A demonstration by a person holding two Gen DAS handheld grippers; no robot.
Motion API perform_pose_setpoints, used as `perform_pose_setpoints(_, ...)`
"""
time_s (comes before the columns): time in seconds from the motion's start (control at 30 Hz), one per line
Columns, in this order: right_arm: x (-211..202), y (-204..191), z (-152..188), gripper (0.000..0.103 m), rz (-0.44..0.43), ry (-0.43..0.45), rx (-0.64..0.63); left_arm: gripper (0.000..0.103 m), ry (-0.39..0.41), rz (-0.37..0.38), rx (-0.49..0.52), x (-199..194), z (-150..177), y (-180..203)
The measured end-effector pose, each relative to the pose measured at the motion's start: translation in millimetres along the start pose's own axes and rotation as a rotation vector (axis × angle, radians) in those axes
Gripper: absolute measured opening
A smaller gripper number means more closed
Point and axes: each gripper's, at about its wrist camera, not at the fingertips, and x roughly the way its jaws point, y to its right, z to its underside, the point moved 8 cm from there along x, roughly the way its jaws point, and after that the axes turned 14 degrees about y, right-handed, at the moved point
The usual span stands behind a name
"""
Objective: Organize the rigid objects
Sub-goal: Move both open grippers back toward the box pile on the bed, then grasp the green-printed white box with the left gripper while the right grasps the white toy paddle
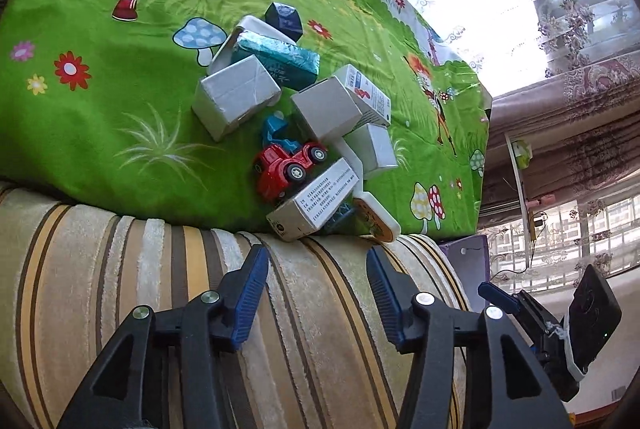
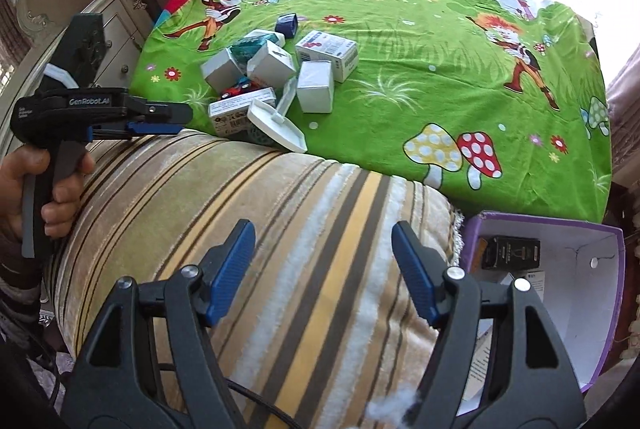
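Observation:
A pile of small boxes lies on the green cartoon sheet: white boxes, a teal box, a dark blue box, a printed box and a red toy car. My left gripper is open and empty over the striped cushion, short of the pile; it also shows in the right wrist view. My right gripper is open and empty above the cushion.
A striped cushion runs along the near edge of the sheet. A purple box with a black item inside stands at the right, below the bed. A white flat lid lies at the pile's near edge. Curtains and a window are behind.

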Motion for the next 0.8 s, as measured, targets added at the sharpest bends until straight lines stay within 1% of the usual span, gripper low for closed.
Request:
perform_pose_setpoints(0.13,10,-14,-6,0.075,-0.021,-0.01,-0.032,0.053,-0.056,0.023,-0.041,14,-7,-6)
perform_pose_setpoints(0.2,13,-19,-9,0.075,-0.027,-0.012,-0.044,0.053,-0.084,0.018,-0.048,21,-8,-8)
perform_pose_setpoints(0.33,17,-22,-12,0.075,-0.033,-0.015,-0.05,0.055,-0.157,0.027,-0.034,35,-3,-6)
perform_pose_setpoints(0.47,20,-23,-12,0.076,-0.037,-0.022,-0.041,0.058,-0.209,0.044,-0.067,47,-5,-8)
perform_pose_setpoints(0.6,22,-23,-11,0.076,-0.041,-0.027,-0.041,0.059,-0.249,0.051,-0.068,59,-4,-7)
perform_pose_setpoints(0.7,22,-22,-11,0.076,-0.041,-0.026,-0.034,0.059,-0.255,0.068,-0.051,61,-2,-4)
perform_pose_setpoints(0.77,23,-22,-11,0.077,-0.044,-0.028,-0.026,0.057,-0.256,0.072,-0.032,61,0,-2)
perform_pose_setpoints(0.8,24,-21,-12,0.077,-0.045,-0.029,-0.022,0.047,-0.258,0.074,-0.026,60,1,-1)
